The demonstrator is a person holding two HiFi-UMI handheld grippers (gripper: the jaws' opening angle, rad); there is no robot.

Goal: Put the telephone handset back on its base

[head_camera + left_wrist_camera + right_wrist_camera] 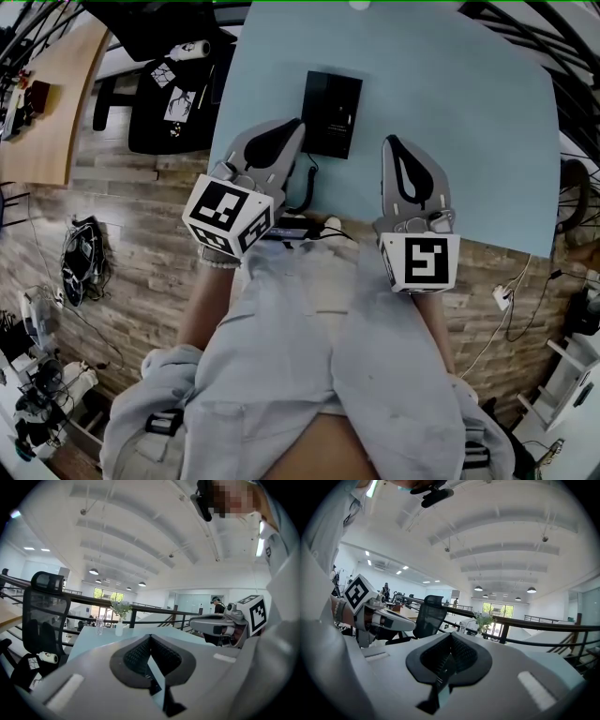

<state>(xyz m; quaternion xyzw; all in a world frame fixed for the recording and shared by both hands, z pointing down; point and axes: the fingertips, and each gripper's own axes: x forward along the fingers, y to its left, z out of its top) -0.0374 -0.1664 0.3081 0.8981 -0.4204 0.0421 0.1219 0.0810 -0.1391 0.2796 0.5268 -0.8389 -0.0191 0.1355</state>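
Observation:
A black telephone lies flat on the light blue table, and its curly cord runs down to the near table edge. I cannot tell the handset from the base here. My left gripper is shut and empty, with its tip just left of the phone's near corner. The right gripper is also shut and empty, and it hovers a little to the right of the phone. Both gripper views look level across the room and do not show the phone. The left gripper and the right gripper show closed jaws.
A black office chair stands left of the table on the wood floor. A glass and a small vase stand at the table's far end. Cables and a power strip lie on the floor. The person's legs fill the lower part of the head view.

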